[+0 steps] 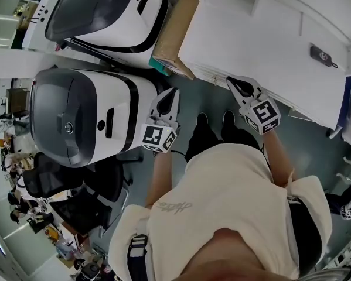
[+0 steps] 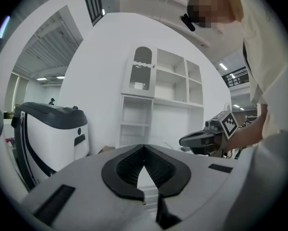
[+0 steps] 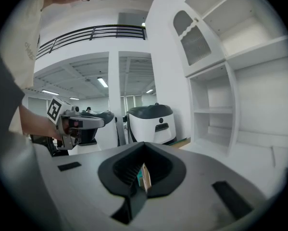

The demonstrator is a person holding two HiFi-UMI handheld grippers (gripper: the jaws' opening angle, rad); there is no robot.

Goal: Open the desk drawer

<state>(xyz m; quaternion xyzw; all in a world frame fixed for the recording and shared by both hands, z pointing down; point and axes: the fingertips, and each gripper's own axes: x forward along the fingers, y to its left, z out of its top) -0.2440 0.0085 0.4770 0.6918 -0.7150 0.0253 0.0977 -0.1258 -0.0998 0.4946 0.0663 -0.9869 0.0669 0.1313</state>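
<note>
Fingers of L gripper (image 2: 144,147) are pressed together at the tips, w/ nothing btw them. R gripper (image 3: 144,146) is the same: tips meeting, empty. Both point nearly level toward the white desk (image 1: 251,40), which fills the upper right of the head view. R gripper is near its front edge; L gripper is further left, beside a white machine (image 1: 87,116). The drawer itself I cannot pick out; prob. it sits under that front edge. To do the reach well: first find the drawer front, open the fingers before arriving, come in straight and level, then pull w/out twisting. Forearms (image 1: 160,174) are stretched forward from the body, wrists approx. straight.
</note>
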